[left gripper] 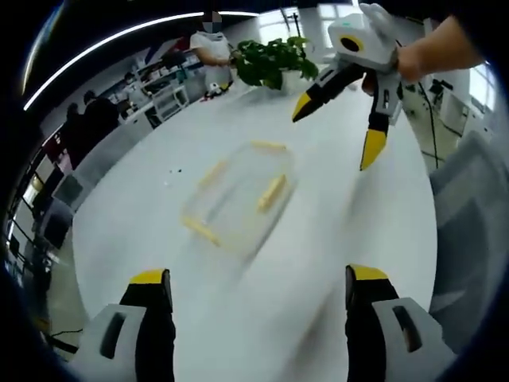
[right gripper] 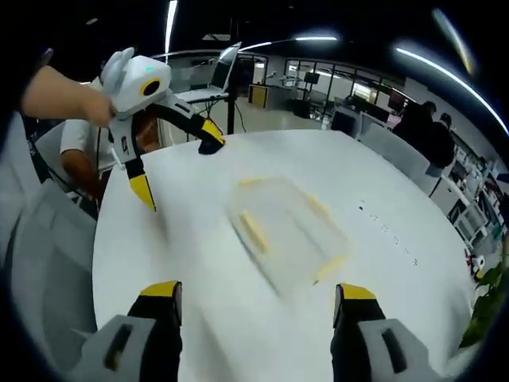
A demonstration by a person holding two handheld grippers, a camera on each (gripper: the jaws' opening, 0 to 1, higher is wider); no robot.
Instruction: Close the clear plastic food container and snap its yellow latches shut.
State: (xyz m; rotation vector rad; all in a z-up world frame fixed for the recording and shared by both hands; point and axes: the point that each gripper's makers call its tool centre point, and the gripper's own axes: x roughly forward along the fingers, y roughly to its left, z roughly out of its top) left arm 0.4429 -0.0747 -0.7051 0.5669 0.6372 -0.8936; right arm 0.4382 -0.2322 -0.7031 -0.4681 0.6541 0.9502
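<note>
Clear plastic food container [left gripper: 238,199]: lies flat on the white table [left gripper: 143,207], ahead of and between both grippers, touched by neither. Blurred in both views, so we cannot tell whether the lid is seated or merely resting on the base.

Yellow latches [left gripper: 271,192]: we count four pale yellow strips along the edges. Whether any is snapped down we cannot tell.

Left gripper [left gripper: 258,290]: jaws spread wide and empty, container ahead and well apart. In the right gripper view it [right gripper: 179,171] hangs above the table, off the container's far left side.

Right gripper [right gripper: 256,300]: jaws likewise spread and empty, container ahead. In the left gripper view it [left gripper: 334,131] hovers beyond the container's right edge, held by a hand [left gripper: 413,60].

Surroundings: potted plant [left gripper: 270,62] at the table's far edge; people beyond.

Risks, as we judge them:
- The container is light on a smooth table; pressing one latch without bracing the opposite side would likely make it slide or tip.
- If the lid sits askew, a latch may ride over the rim and not catch.
- Clear walls make edges hard to read; a jaw may land on the lid's middle instead of a latch.
</note>
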